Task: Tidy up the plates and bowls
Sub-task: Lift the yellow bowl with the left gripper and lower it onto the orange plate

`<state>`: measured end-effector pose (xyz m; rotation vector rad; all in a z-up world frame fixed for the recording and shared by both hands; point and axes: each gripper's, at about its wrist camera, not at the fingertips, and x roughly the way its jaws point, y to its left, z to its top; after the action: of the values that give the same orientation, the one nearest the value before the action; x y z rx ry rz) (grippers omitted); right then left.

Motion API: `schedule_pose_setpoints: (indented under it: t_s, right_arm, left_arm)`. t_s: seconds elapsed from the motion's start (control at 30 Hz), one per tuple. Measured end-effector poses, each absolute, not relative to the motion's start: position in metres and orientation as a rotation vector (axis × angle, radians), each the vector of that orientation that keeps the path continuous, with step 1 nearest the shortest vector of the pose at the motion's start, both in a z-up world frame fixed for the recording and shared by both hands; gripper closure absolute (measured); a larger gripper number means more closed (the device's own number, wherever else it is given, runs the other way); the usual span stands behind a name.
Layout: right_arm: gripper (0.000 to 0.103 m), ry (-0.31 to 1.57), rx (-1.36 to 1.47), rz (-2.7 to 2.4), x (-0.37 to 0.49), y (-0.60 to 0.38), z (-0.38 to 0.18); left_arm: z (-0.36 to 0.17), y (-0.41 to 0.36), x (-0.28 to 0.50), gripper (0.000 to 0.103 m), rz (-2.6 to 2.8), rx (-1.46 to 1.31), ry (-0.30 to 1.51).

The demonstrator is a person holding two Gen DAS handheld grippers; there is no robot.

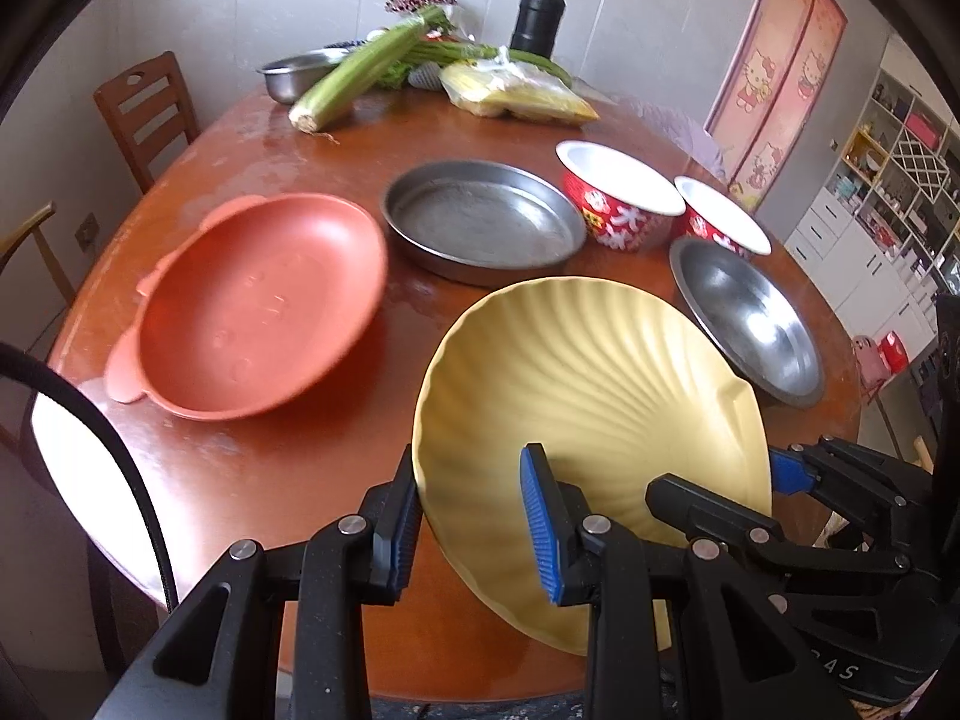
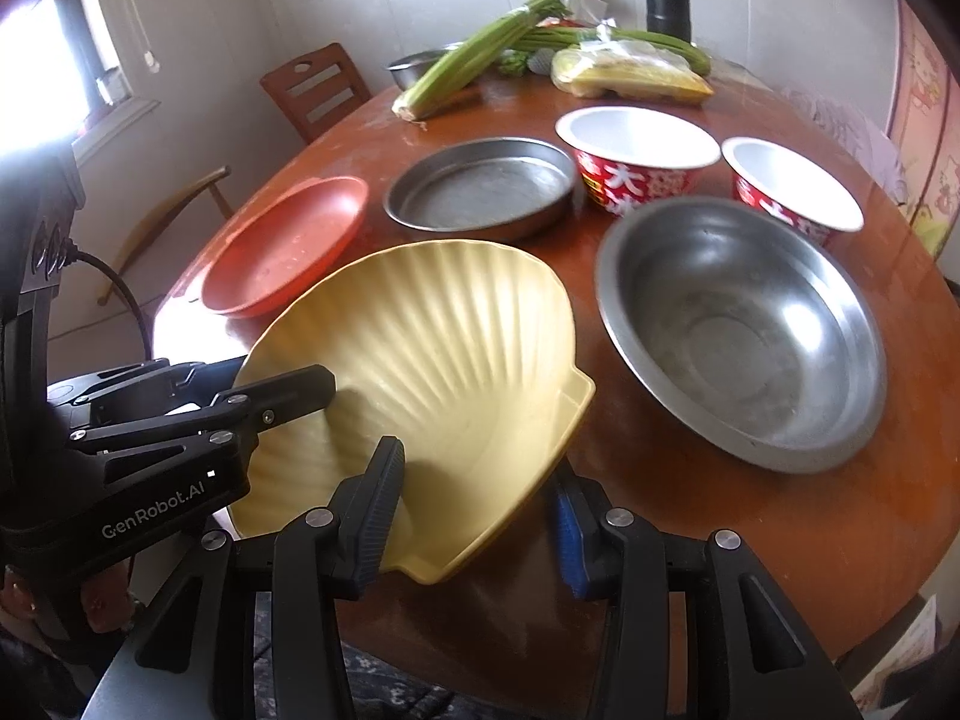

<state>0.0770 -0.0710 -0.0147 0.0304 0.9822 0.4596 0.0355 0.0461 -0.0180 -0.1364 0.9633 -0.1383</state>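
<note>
"GenRobot.AI" readable on left tool [image 1: 474, 531]; both tools, right tool [image 2: 477, 516] too, clamped on tilted yellow shell plate [image 2: 444, 354]; red bowl [image 2: 639, 156] characters at 1 o'clock partly hidden.

You have a round, reddish-brown wooden table [image 2: 750, 510] in front of you, and on it rest an orange plastic plate [image 1: 258, 306], a flat-bottomed metal pan [image 1: 483, 222], a steel bowl [image 2: 744, 330] and two red-patterned bowls [image 2: 637, 151] [image 2: 792, 189] with white insides. At your far edge lie a celery stalk [image 1: 366, 69], a bagged yellow food packet [image 1: 516, 93], a small steel bowl [image 1: 294, 75] and an upright black flask [image 1: 537, 21].
</note>
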Motion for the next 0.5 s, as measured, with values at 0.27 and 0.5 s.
schedule_pose_setpoints:
  t_s: [0.27, 0.5]
  right_arm:
    - [0.056, 0.939, -0.007, 0.520, 0.093, -0.033, 0.011]
    - [0.056, 0.904, -0.041, 0.580, 0.120, 0.012, 0.029]
  left_arm:
    - [0.003, 0.088, 0.044, 0.071, -0.057, -0.188, 0.911]
    - [0.011, 0.131, 0.060, 0.071, 0.027, -0.239, 0.881]
